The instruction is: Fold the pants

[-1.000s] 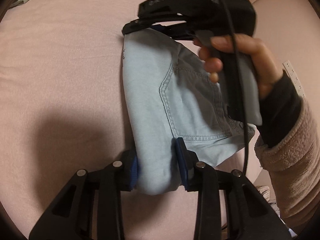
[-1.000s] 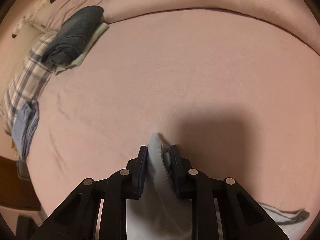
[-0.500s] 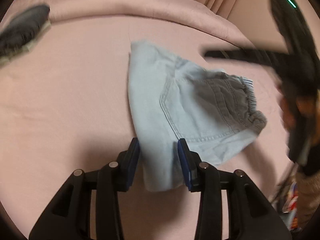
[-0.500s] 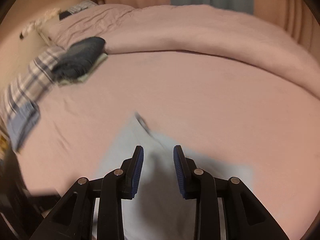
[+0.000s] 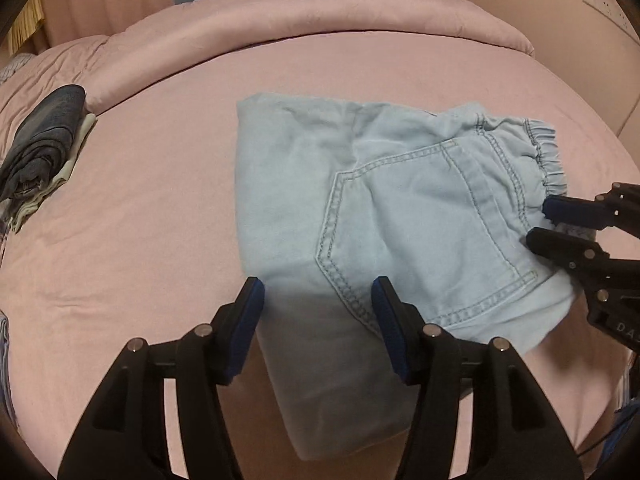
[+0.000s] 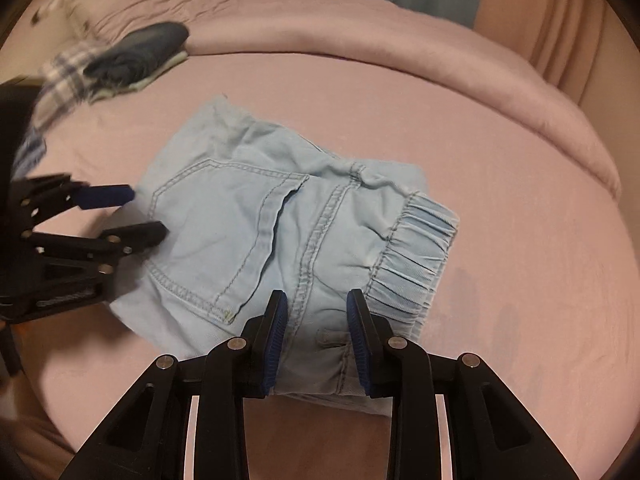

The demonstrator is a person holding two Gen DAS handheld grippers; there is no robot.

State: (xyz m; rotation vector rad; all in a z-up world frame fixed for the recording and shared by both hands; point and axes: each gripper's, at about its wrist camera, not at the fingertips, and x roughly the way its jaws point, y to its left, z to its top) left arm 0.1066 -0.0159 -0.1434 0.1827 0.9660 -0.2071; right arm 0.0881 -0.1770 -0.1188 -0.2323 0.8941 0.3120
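Note:
Light blue pants (image 5: 400,208) lie folded into a compact bundle on the pink bed sheet (image 5: 160,240), back pocket up and elastic waistband (image 6: 416,252) at one end. My left gripper (image 5: 318,320) hovers over the folded edge, its jaws opening, with cloth below and between them but untouched by the pads. The same gripper (image 6: 146,212) shows at the left of the right wrist view. My right gripper (image 6: 318,332) stands open over the waistband end without pressing it. It also shows as a pair of jaws (image 5: 540,222) by the waistband in the left wrist view.
A stack of dark folded clothes (image 5: 44,136) sits on the bed's far left, with a plaid cloth (image 6: 64,68) beside it. A rolled pink duvet (image 5: 320,16) runs along the back. Curtains hang behind, and a wall outlet (image 5: 604,4) is at the right.
Both grippers were shut on the pants and have let go. The right gripper swung away from the far fold to the waistband side. The pants now lie flat, folded.

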